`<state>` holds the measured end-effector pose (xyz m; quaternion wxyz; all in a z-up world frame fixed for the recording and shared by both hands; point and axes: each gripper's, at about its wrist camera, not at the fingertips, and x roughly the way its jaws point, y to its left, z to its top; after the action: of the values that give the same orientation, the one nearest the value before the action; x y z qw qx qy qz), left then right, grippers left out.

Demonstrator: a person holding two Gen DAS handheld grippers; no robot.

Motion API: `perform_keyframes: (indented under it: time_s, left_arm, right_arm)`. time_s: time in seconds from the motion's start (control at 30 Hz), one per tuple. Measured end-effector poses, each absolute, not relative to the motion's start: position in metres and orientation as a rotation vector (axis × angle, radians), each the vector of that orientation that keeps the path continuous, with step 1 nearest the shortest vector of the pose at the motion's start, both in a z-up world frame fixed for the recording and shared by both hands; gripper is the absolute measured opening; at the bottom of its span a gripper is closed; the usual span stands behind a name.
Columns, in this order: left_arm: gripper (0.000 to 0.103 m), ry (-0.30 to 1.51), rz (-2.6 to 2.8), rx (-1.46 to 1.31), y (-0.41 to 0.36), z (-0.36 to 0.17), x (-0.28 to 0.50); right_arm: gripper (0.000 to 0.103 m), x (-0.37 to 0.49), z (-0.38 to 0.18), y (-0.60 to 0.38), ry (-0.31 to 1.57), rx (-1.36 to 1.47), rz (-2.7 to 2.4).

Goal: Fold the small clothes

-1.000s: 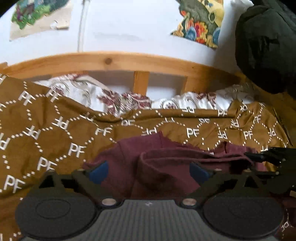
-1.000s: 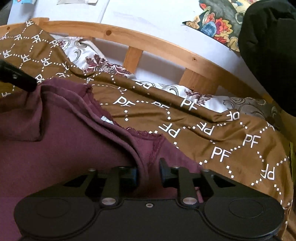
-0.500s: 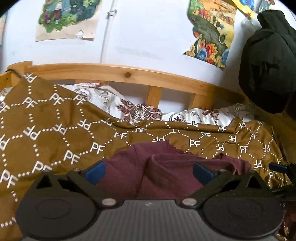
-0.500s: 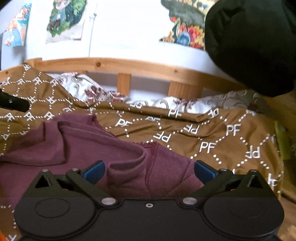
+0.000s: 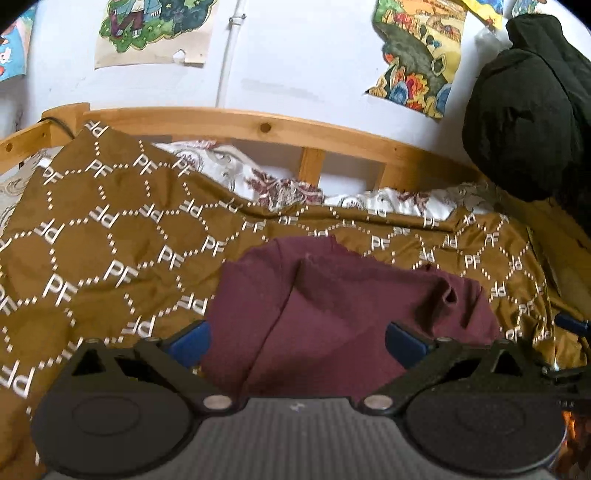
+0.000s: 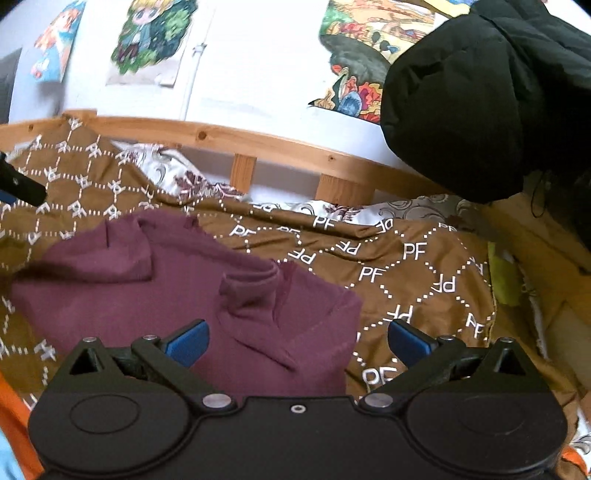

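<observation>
A maroon garment (image 5: 343, 306) lies bunched and partly folded on a brown blanket (image 5: 110, 251) printed with white "PF" marks. My left gripper (image 5: 295, 341) hovers over the garment's near edge, jaws wide apart, blue pads (image 5: 188, 343) touching nothing. In the right wrist view the same garment (image 6: 177, 291) lies loose with a raised fold near its right side. My right gripper (image 6: 295, 343) stands open above its near right corner, pads (image 6: 408, 341) clear of the cloth. A tip of the left gripper (image 6: 22, 186) shows at the far left of the right wrist view.
A wooden bed rail (image 5: 258, 127) runs behind the blanket, with a patterned white sheet (image 5: 280, 188) under it. A black coat (image 6: 480, 92) hangs at the right. Posters (image 5: 155, 33) cover the white wall. Yellow-green cloth (image 6: 504, 277) lies at the bed's right edge.
My right gripper let go of the garment's edge and opened wide. Both grippers drew back and rose, so the garment now lies farther off and more wall shows.
</observation>
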<state>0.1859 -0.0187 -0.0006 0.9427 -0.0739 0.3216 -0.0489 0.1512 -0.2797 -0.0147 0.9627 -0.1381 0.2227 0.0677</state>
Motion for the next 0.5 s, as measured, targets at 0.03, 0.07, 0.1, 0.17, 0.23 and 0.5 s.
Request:
perform_keyframes:
  time_s: [0.03, 0.07, 0.1, 0.17, 0.23, 0.5]
  left_arm:
    - [0.102, 0.666, -0.096, -0.146, -0.019, -0.003, 0.184]
    - [0.102, 0.679, -0.091, -0.141, -0.019, -0.005, 0.182]
    - [0.102, 0.691, -0.086, -0.135, -0.018, -0.008, 0.181]
    - [0.102, 0.721, -0.084, -0.122, -0.02, -0.013, 0.181]
    - [0.102, 0.744, -0.099, -0.109, -0.022, -0.018, 0.182]
    - [0.102, 0.775, -0.177, 0.013, -0.044, -0.034, 0.184]
  right_arm:
    - [0.102, 0.15, -0.016, -0.28, 0.451, -0.285, 0.138]
    - [0.102, 0.151, -0.017, -0.28, 0.454, -0.285, 0.139]
    - [0.102, 0.152, -0.019, -0.28, 0.458, -0.282, 0.14]
    - [0.102, 0.157, -0.021, -0.28, 0.472, -0.27, 0.136]
    - [0.102, 0.162, -0.024, -0.281, 0.496, -0.253, 0.131]
    - [0.102, 0.17, -0.035, -0.281, 0.558, -0.266, 0.122]
